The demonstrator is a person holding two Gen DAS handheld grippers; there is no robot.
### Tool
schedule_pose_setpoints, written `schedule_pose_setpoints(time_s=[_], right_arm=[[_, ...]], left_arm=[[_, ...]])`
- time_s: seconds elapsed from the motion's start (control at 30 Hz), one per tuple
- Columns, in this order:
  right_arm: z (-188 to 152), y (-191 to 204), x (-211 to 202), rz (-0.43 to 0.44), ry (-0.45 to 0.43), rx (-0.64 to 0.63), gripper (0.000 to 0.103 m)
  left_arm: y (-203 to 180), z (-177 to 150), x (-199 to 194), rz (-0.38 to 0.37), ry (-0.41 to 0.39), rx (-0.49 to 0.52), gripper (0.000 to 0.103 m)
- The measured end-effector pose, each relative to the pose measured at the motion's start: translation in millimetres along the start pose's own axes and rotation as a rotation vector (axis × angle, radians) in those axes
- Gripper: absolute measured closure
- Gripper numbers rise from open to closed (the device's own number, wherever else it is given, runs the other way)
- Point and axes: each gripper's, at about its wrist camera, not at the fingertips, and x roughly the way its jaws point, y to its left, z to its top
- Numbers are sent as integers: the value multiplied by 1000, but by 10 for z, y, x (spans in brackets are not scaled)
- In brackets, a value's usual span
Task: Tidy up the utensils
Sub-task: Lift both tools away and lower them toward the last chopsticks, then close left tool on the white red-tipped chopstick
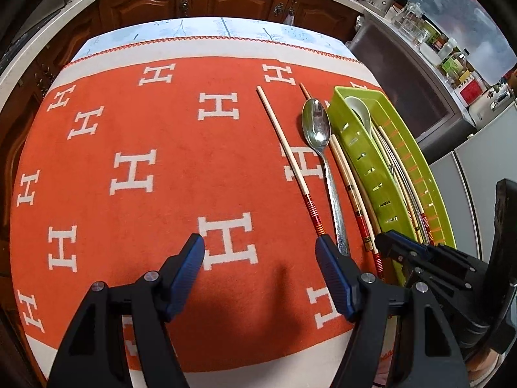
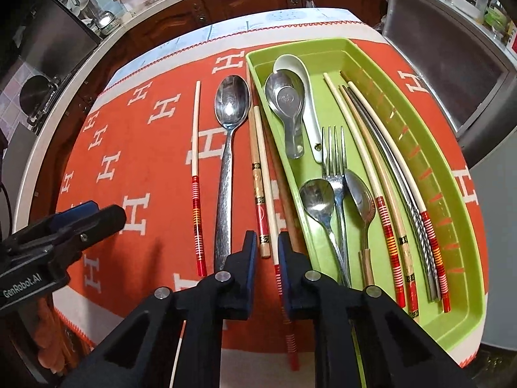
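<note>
A green utensil tray (image 2: 255, 64) (image 1: 362, 152) sits on the right of the orange cloth. It holds a white ceramic spoon (image 2: 292, 64), metal spoons, a fork (image 2: 336, 152) and several chopsticks. Left of it on the cloth lie a red-ended chopstick (image 2: 195, 148) (image 1: 284, 148), a large metal spoon (image 2: 231, 103) (image 1: 315, 123) and two chopsticks against the tray wall. My right gripper (image 2: 268, 258) (image 1: 397, 245) is shut on the cream chopstick (image 2: 263, 161) of that pair. My left gripper (image 1: 260, 252) (image 2: 84, 223) hangs open over bare cloth, its right finger by the red-ended chopstick's tip.
The orange cloth with white H marks (image 1: 135, 171) covers a table whose far edge meets dark wooden cabinets (image 1: 226, 0). A metal sink (image 2: 452, 64) and a cluttered counter stand at the right. The cloth's near edge lies just under both grippers.
</note>
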Motion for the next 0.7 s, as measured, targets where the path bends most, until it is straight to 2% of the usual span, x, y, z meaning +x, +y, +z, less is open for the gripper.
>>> schedule_pose_setpoints(time_s=[0.17, 0.47, 0.7], right_arm=[[69, -74, 17, 5, -4, 0, 101], [153, -177, 39, 24, -10, 7, 102], [134, -219, 20, 37, -17, 16, 102]], left_arm=[[-44, 7, 53, 5, 10, 13, 34], [-70, 59, 171, 14, 29, 24, 34], [-163, 246, 384, 50, 44, 42, 34]])
